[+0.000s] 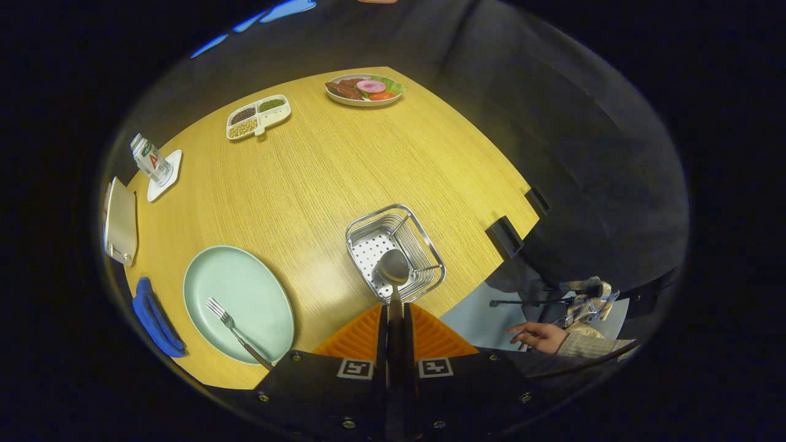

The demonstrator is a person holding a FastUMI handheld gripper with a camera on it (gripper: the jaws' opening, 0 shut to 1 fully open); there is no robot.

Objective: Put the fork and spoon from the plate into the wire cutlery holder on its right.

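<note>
My gripper (393, 307) is shut on the spoon's handle, both fingers pressed together around it. The spoon (393, 267) sticks out ahead of the fingers, its bowl hanging over the open top of the wire cutlery holder (424, 239), which stands just ahead of the fingers. Left of the holder lies the pale green plate (258, 288). The fork (232, 328) rests on the plate with its tines pointing away from me and its handle reaching over the near rim.
A blue cloth (153, 319) lies left of the plate. Farther off stand a bottle (150, 159) on a white coaster, a divided dish of beans (258, 115) and a plate of food (363, 89). A person's hand (540, 336) rests off the table's right edge.
</note>
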